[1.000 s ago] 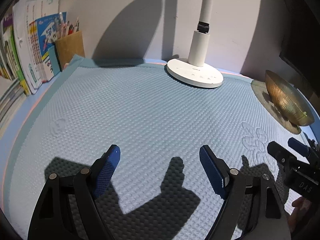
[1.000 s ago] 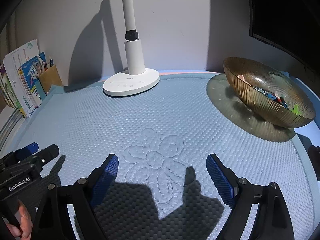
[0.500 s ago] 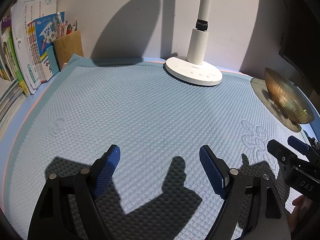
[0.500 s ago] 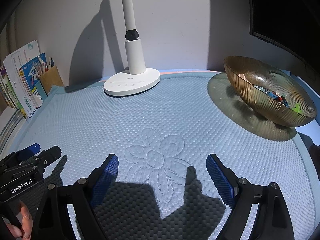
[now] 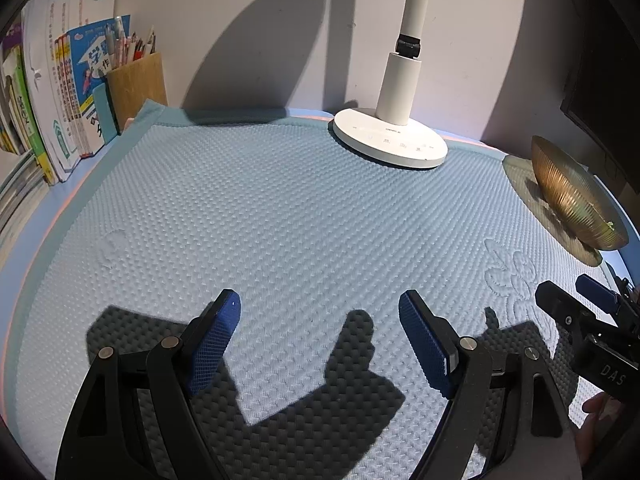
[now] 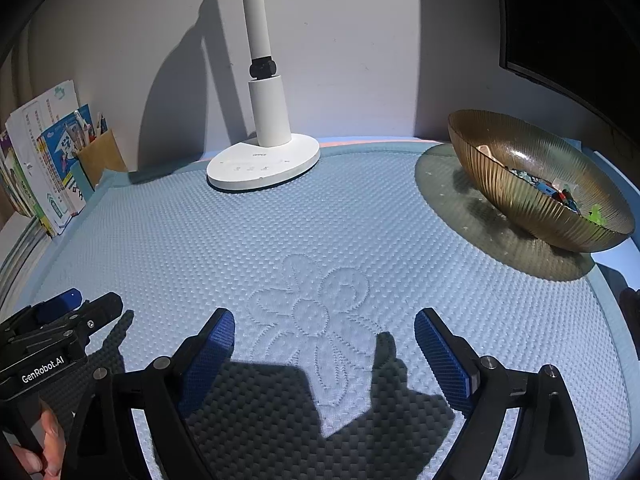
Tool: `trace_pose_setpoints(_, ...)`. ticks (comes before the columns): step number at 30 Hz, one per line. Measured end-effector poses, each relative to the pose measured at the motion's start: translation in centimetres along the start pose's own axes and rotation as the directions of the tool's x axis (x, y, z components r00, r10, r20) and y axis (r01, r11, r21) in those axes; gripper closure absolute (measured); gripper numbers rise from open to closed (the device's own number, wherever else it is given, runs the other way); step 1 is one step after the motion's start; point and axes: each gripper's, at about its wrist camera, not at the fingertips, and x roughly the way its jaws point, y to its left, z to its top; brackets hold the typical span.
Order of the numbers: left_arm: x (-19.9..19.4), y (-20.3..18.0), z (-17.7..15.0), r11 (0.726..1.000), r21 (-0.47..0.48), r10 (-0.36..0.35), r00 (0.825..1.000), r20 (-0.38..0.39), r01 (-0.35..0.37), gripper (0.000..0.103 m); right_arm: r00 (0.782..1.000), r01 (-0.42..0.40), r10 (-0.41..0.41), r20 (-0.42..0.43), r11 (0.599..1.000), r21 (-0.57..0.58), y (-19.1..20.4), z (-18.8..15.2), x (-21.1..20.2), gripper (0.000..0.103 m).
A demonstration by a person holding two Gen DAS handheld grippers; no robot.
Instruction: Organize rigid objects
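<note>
The left gripper (image 5: pixel 320 340) and right gripper (image 6: pixel 324 354), black frames with knurled blue pads, both hover with jaws wide apart and empty over the dimpled pale-blue quilted mat (image 6: pixel 280 240) with its stitched flower. The ribbed amber glass bowl (image 6: pixel 536 196), at the mat's far right edge, holds small coloured rigid pieces (image 6: pixel 556 194). A smooth white round-based lamp (image 5: pixel 390 142) stands at the back

Bench is covered by a quilted light-blue mat (image 6: pixel 320 240); white lamp base (image 6: pixel 264 166) at the back, ribbed gold bowl (image 6: pixel 532 196) sits far right.
</note>
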Motion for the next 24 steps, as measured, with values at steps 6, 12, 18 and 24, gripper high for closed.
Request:
trace_pose_setpoints(6,0.07,-0.09,-0.08,1.000,-0.001,0.001,1.000,-0.003,-0.001,0.022,1.000,0.002,-0.002,0.001,1.000,-0.001,-0.06,-0.02,-0.06,0.012)
trace_pose_setpoints(12,0.12,-0.15,-0.16,1.000,-0.005,0.001,1.000,-0.007,-0.001,0.022,1.000,0.001,-0.001,0.000,1.000,0.001,-0.02,-0.02,-0.01,0.012)
trace_pose_setpoints(18,0.19,-0.16,-0.17,1.000,-0.005,0.000,1.000,-0.010,0.000,0.022,1.000,0.003,-0.003,0.000,1.000,0.002,0.06,-0.02,-0.01,0.012)
trace_pose_setpoints(24,0.34,-0.01,-0.12,1.000,-0.007,-0.004,1.000,-0.016,0.003,0.022,1.000,0.001,-0.001,-0.002,1.000,0.002,0.02,-0.03,0.03,0.012)
